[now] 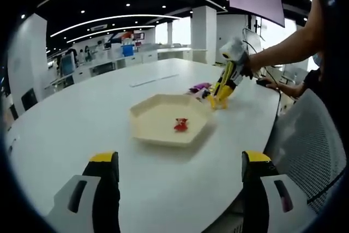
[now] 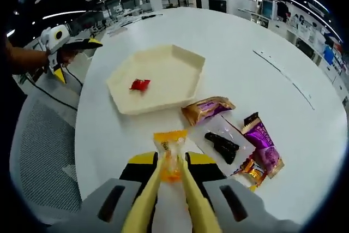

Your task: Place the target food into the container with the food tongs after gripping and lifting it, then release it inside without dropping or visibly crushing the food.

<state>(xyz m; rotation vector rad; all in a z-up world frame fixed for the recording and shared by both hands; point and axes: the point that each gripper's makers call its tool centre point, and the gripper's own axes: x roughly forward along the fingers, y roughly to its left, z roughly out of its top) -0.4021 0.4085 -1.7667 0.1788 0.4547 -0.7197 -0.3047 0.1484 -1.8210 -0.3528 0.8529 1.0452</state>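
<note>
On the white round tabletop [image 2: 245,75], the cream hexagonal plastic tray [image 2: 158,77] holds 1 small red candy [image 2: 139,84]. The left gripper [image 1: 180,175] stands wide and holds nothing. The right gripper [image 2: 172,175] squeezes yellow food tongs [image 2: 163,200] on an orange candy packet [image 2: 170,154], near the tray. 3 snack wrappers [image 2: 240,140] lie right.

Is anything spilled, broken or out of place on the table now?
Nothing stands out. The tray sits flat with one red candy inside, the other snacks lie beside it, and the tongs pinch an orange packet that looks uncrushed.
</note>
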